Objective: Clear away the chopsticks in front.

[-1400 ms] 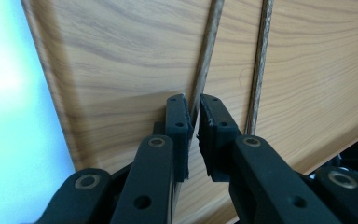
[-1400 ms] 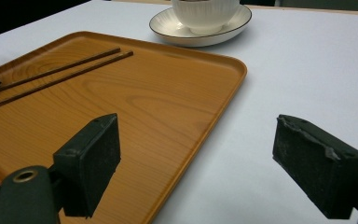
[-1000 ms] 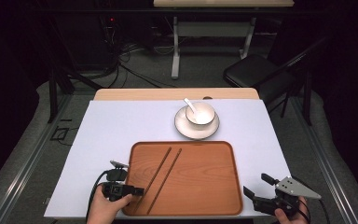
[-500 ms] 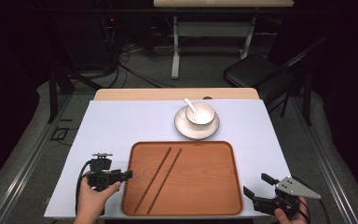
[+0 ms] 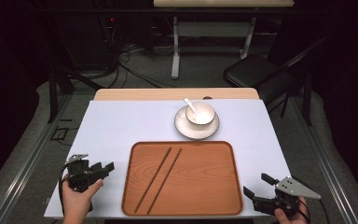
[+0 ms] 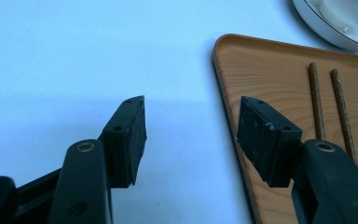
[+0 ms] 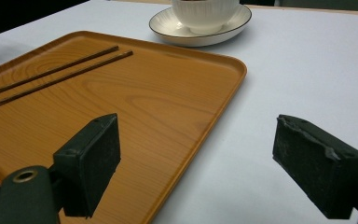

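Presently we judge a pre-grasp pause: both grippers, left [image 5: 106, 167] and right [image 5: 257, 192], gape empty beside the rectangular wooden tray [image 5: 200, 186], thin brown chopsticks [image 5: 161, 176] at ten o'clock on it probably next.

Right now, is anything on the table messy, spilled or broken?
Nothing stands out. The chopsticks lie side by side on the tray, the bowl sits upright on its saucer with a spoon in it, and nothing is spilled.

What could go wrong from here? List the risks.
1. The left gripper hangs open right beside the tray; closing in could nudge the tray's edge.
2. The chopsticks lie loose on the tray and might roll if it shifts.
3. The spoon rests in the bowl and could tip out if the saucer is bumped.
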Motion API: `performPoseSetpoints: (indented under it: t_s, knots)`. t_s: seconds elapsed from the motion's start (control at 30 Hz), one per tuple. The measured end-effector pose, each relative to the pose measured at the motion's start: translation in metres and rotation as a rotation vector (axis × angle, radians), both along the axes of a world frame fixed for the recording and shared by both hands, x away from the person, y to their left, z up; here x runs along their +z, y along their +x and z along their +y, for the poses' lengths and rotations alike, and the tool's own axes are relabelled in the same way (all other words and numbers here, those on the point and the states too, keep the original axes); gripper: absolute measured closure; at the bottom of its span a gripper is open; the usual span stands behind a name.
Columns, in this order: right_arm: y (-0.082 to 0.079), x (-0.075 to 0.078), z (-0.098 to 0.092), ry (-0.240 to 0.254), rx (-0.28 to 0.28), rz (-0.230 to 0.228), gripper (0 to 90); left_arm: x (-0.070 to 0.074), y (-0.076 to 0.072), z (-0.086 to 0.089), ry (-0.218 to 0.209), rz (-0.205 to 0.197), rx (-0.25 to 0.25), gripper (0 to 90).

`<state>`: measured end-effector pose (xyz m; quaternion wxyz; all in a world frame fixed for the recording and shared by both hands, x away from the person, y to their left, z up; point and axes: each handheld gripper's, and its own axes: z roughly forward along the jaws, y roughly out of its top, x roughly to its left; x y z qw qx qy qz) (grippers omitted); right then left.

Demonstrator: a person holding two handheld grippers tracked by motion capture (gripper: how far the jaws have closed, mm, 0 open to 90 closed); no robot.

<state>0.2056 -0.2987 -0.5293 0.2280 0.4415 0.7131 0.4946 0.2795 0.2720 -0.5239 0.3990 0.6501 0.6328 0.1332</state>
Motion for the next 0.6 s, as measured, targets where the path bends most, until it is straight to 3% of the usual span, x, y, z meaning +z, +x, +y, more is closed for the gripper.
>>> performPoseSetpoints:
  t_s: [0.23,0.6]
  knots:
    - [0.0,0.0,0.0,-0.003,0.0,0.001,14.7,-0.016,-0.005,0.007,-0.009,0.014,0.027,42.3]
    - [0.0,0.0,0.0,-0.003,0.005,-0.004,14.7,-0.02,-0.006,0.008,0.011,0.034,0.038,41.7]
